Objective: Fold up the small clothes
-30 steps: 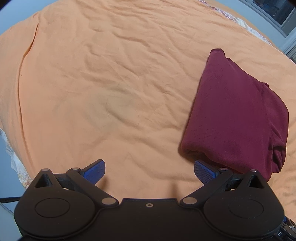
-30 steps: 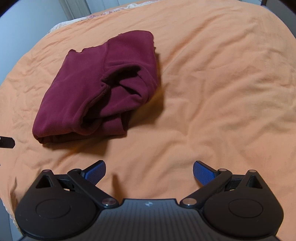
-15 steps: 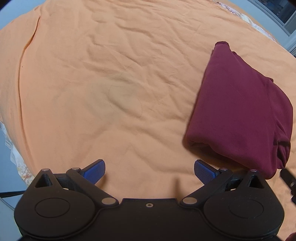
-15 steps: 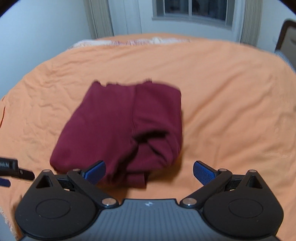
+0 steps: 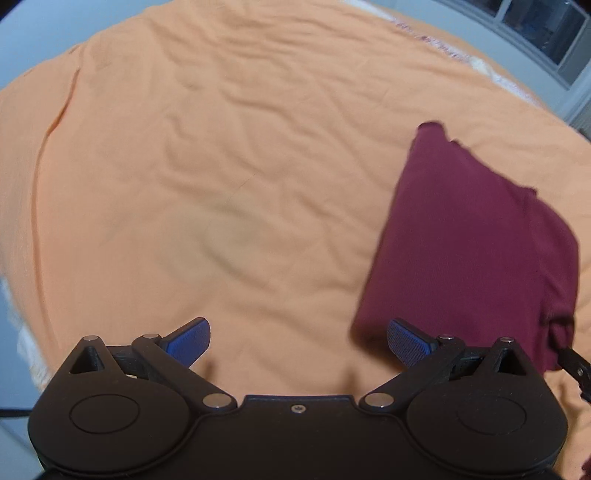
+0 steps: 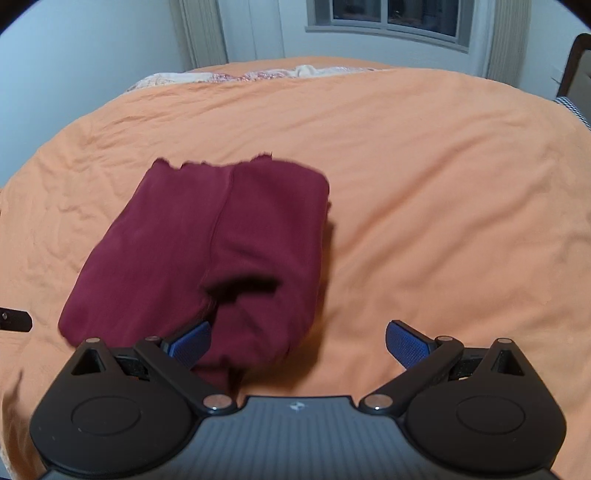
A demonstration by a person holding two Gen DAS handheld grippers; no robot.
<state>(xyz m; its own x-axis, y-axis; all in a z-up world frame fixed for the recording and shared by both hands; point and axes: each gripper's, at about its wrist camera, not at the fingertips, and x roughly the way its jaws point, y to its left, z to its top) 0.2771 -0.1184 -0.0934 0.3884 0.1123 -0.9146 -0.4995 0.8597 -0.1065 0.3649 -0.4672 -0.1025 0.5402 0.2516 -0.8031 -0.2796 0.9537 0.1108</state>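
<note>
A folded maroon garment [image 5: 476, 243] lies on the orange bedsheet [image 5: 221, 147], to the right in the left wrist view. My left gripper [image 5: 298, 341] is open above bare sheet, its right finger just in front of the garment's near left corner. In the right wrist view the same maroon garment [image 6: 207, 243] sits left of centre, with a loose fold gaping at its near edge. My right gripper [image 6: 298, 341] is open and holds nothing; its left finger overlaps the garment's near end. The tip of the other gripper [image 6: 14, 320] shows at the left edge.
The orange bedsheet [image 6: 443, 184] covers the bed. A patterned blanket edge [image 6: 240, 76] lies at the bed's far side, below a window [image 6: 391, 16] and white wall. A dark chair [image 6: 574, 66] stands at the far right.
Both grippers have pulled back and tilted up from the garment, so more of the bed and the window wall shows. The garment has stayed folded in place. Both grippers stayed open.
</note>
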